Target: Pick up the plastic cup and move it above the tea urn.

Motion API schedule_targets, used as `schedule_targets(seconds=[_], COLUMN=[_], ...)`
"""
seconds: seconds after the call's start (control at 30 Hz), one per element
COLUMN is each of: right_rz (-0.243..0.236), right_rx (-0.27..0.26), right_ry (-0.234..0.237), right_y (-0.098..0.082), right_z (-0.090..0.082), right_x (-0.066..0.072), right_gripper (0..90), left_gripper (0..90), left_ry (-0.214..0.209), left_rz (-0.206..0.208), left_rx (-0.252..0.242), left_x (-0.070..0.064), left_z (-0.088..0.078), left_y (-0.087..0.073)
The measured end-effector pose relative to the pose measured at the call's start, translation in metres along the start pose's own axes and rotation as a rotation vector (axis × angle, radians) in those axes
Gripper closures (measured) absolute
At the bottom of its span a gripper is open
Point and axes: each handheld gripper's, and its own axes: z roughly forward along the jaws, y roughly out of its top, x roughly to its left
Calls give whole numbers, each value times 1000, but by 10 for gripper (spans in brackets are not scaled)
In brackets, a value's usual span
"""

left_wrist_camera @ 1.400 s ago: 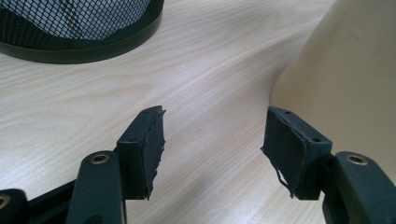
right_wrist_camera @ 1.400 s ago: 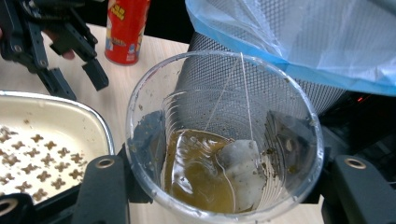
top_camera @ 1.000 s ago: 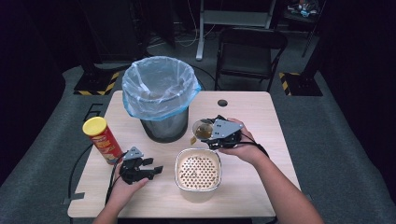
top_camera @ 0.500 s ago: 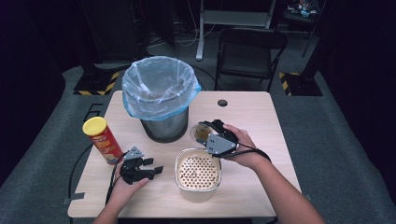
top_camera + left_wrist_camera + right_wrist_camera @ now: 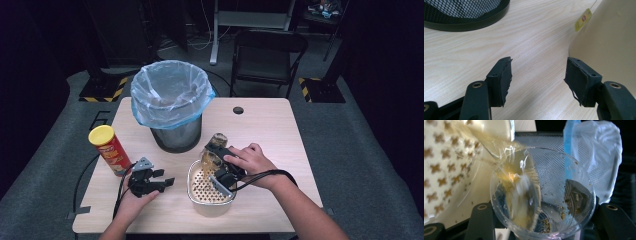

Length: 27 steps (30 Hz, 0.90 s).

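My right gripper (image 5: 216, 156) is shut on a clear plastic cup (image 5: 214, 145), its jaws on either side of the cup's wall. The cup (image 5: 541, 195) is tipped over a cream strainer bowl (image 5: 191, 186) with star-shaped holes (image 5: 446, 165). Pale brown liquid (image 5: 499, 147) runs from the cup's lip toward the strainer, and brown bits cling inside the cup. My left gripper (image 5: 161, 180) lies on the table left of the bowl. Its jaws (image 5: 537, 75) stand open with nothing between them, beside the bowl's wall (image 5: 609, 45).
A black mesh bin (image 5: 172, 135) lined with a blue-edged clear bag (image 5: 170, 90) stands just behind the bowl. A red chips can with a yellow lid (image 5: 111, 149) stands at the left. A small yellow tag (image 5: 583, 18) hangs at the bowl's side. A chair (image 5: 267, 55) stands beyond the table.
My right hand has carried the cup left and down from beside the bin to over the strainer and tipped it. The left gripper has stayed where it was.
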Motion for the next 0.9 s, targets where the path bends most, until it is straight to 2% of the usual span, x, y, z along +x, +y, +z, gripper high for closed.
schedule_targets(seconds=[0.03, 0.13, 0.2, 0.27, 0.3, 0.33, 0.4, 0.43, 0.57, 0.7, 0.73, 0.8, 0.87, 0.9], right_rz=[-74, -217, -243, -298, -297, -325, -335, -343, -345, -327, -345, -327, -326, -331], right_rx=[23, 60, 63, 69, 68, 69, 71, 80, 78, 66, 64, 61, 56, 48], right_ry=[-15, -60, -45, -50, -48, -49, -43, -59, -66, -58, -54, -53, -44, -22], right_y=[3, 9, 11, 14, 15, 16, 16, 16, 16, 14, 14, 14, 14, 15], right_z=[0, -3, -3, -3, -3, -3, -4, -5, -9, -12, -12, -13, -13, -13], right_x=[2, 5, 7, 10, 11, 11, 11, 11, 7, 1, 0, 2, 1, -1], right_gripper=[408, 407, 406, 405, 405, 405, 406, 405, 405, 403, 403, 403, 402, 402], left_gripper=[381, 380, 380, 379, 379, 379, 379, 379, 379, 378, 378, 378, 377, 377], left_ry=[3, 6, 9, 7, 7, 12, 10, 16, 14, 18, 17, 15, 14, 13], left_rz=[5, 7, 18, 9, 7, 4, 4, 3, 1, 5, 5, 4, -4, -9], left_rx=[-2, -6, -3, -5, -5, -12, -8, -7, -8, -6, -6, -6, -7, -10], left_x=[1, 1, 2, 2, 2, 2, 3, 3, 5, 4, 4, 5, 5, 5], left_z=[0, 1, 0, 0, 0, 1, 0, -1, -2, -1, -1, -1, -1, -1], left_y=[0, 0, 0, 0, 0, 0, 0, 0, 0, 0, 0, 0, 0, 0])
